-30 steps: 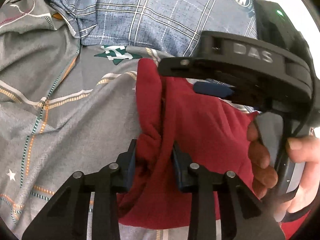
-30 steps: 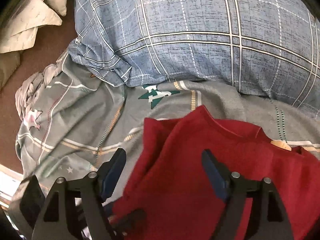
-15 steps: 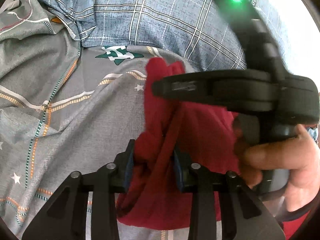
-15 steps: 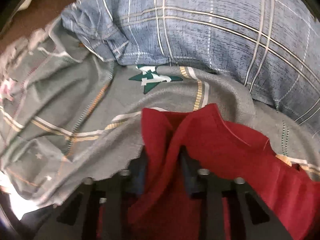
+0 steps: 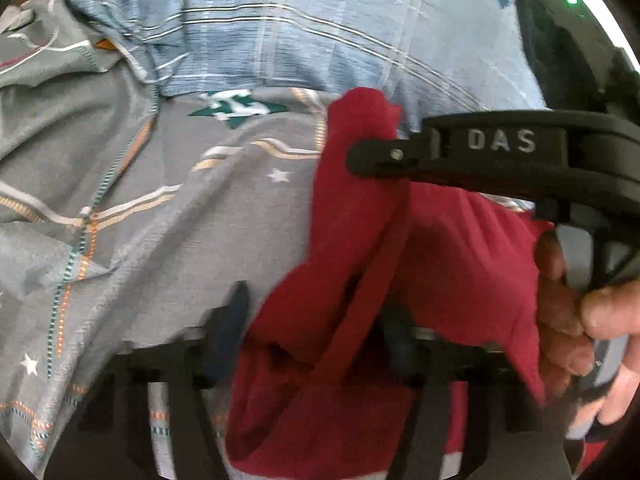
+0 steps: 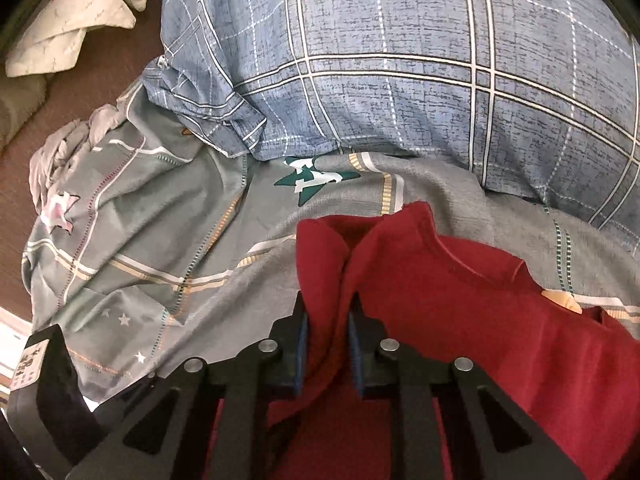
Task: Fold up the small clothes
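Fabric fills the left wrist view: the red garment (image 5: 452,256) lies on the grey bedsheet (image 5: 168,240), a bunched ridge of it between the left tongs (image 5: 316,332), whose grip is too blurred to tell. The right tongs (image 5: 404,168) reach in from the side, a hand (image 5: 568,320) on their handle. In the right wrist view the right tongs (image 6: 326,344) have just been closing and now pinch the garment's (image 6: 500,320) shoulder fold, below the blue plaid pillow (image 6: 400,60). Lifting both corners evenly, keeping the cloth taut, should give a clean fold.

right gripper (image 6: 325,336) having just been closing onto the red garment (image 6: 460,288), left gripper (image 5: 316,320) seemingly loosening slightly, blurred
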{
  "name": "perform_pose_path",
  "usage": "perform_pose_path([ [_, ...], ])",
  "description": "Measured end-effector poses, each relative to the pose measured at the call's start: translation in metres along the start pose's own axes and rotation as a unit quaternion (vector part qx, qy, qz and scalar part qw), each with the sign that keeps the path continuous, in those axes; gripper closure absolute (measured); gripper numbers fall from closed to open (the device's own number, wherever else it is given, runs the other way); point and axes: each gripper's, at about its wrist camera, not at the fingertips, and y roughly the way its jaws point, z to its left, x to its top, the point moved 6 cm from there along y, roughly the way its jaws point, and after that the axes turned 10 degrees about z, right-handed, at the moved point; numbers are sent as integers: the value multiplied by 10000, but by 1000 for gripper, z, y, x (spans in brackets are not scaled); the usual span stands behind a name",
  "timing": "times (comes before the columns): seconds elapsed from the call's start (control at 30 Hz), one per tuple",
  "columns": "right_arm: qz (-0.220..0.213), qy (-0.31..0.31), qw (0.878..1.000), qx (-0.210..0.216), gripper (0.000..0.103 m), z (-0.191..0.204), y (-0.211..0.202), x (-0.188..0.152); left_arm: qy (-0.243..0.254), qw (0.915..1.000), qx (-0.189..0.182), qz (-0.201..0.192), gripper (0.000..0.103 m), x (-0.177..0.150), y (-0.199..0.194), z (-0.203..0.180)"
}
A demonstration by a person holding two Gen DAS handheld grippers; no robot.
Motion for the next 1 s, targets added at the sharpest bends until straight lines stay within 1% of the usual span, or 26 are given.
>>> perform_pose_path([
  [0.03,-7,10,10000,28,87,-1,-2,-1,76,9999,-77,26,73,0,-2,-4],
  [0.13,-64,0,10000,44,87,-4,-13,-3,320,9993,-125,-126,78,0,-14,-14],
  [0.23,-187,-2,9998,73,88,-8,-30,-5,265,9987,-372,-216,78,2,-28,-26],
  [0.37,-399,-8,9992,33,88,-18,-60,-11,611,9970,-198,-427,78,5,-45,-57],
  [0.47,-525,25,9986,21,88,-30,-83,-16,831,9951,-217,-484,78,5,-54,-85],
  [0.53,-626,52,9980,-39,88,-40,-100,-20,914,9941,-310,-491,78,5,-58,-102],
  [0.6,-716,76,9973,-115,88,-52,-114,-24,1012,9925,-496,-477,78,5,-61,-123],
  [0.7,-863,225,9958,-194,88,-77,-140,-31,1244,9892,-653,-414,78,4,-59,-156],
  [0.8,-965,352,9942,-319,88,-100,-159,-43,1501,9856,-706,-341,78,0,-52,-187],
  [1.0,-1040,677,9907,-565,89,-155,-181,-74,1885,9789,-785,-75,78,-18,-25,-241],
])
